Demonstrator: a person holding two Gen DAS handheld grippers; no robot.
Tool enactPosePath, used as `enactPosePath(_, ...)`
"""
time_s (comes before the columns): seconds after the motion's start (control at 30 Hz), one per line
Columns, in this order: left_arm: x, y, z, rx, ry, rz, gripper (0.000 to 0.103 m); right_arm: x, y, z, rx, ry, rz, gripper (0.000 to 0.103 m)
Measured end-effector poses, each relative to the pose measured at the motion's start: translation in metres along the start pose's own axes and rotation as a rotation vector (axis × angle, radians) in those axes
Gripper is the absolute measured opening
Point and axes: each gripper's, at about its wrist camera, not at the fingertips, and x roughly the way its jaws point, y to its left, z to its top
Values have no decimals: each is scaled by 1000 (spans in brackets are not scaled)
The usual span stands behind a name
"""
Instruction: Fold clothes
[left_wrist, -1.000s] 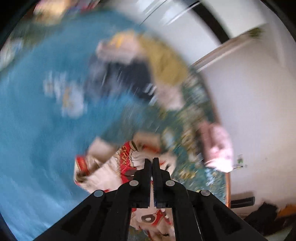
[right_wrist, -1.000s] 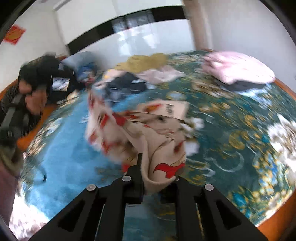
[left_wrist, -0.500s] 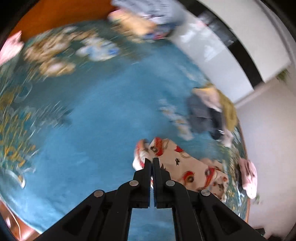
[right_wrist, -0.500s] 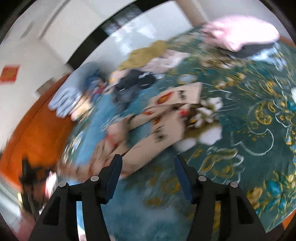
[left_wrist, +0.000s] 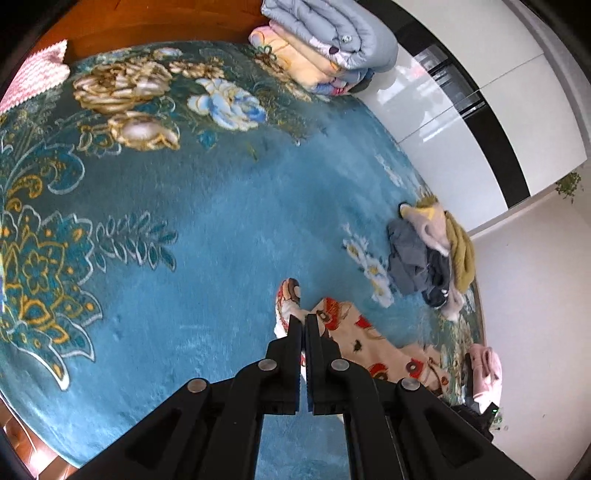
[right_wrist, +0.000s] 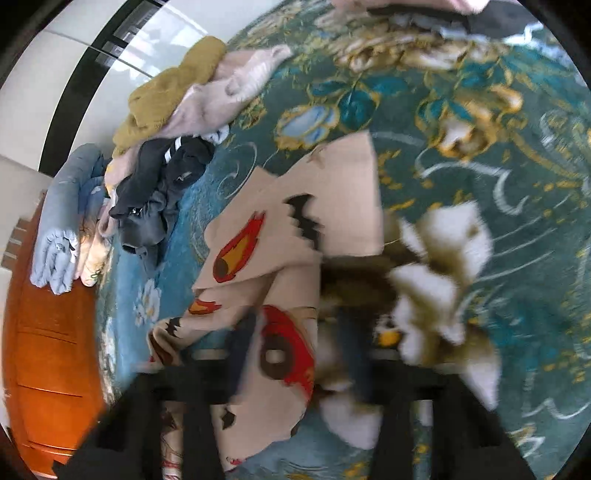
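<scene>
**Both grippers down on the printed garment**

The left gripper (left_wrist: 303, 321) has its fingers pressed tight together, pinching one end of the beige garment (left_wrist: 373, 350) with the red print, so that end is bunched up right at the tips. The rest of it trails off to the right across the blue floral rug (left_wrist: 166, 221).

The right gripper (right_wrist: 291, 354) is pretty blurry, but its fingers have just been closing and the same garment (right_wrist: 295, 229) sits between them. Whether they actually pinch it, I can't tell. The cloth lies rumpled and spreads away from the tips over the rug (right_wrist: 480, 184).

Farther out there's a heap of other clothes (left_wrist: 428, 254), mustard, pink and dark grey. Folded quilts (left_wrist: 325, 40) sit at the rug's far edge, near a white glossy wall.
</scene>
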Motion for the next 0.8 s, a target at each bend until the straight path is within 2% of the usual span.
enactPosePath(0.1, -1, -4, 9, -3, -10, -14, 2, 0, 3, -5, 0, 20, 51, 3)
enactPosePath(0.17, 1, -8, 15, -1, -13, -24, 2, -19, 2, -8, 23, 2, 153, 3)
enactPosePath(0.27, 7, -17, 20, 8, -13, -44, 2, -76, -2, -9, 49, -73, 327, 2)
enactPosePath(0.37, 18, -31, 24, 27, -7, -74, 2, -148, -4, -7, 33, -187, 420, 2)
enactPosePath(0.4, 24, -37, 25, 30, 3, -86, 2, -175, -4, -4, 5, -244, 421, 2)
enactPosePath(0.47, 40, -50, 31, 26, 28, -120, 2, -201, -3, 7, -10, -292, 395, 2)
enactPosePath(0.6, 59, -95, 48, 30, 42, -212, 2, -216, 7, 37, -46, -338, 338, 2)
enactPosePath(0.7, 37, -137, 59, 108, -13, -292, 2, -234, 22, 52, -105, -403, 301, 2)
enactPosePath(0.8, 10, -154, 58, 203, -82, -306, 2, -260, 33, 42, -198, -491, 288, 2)
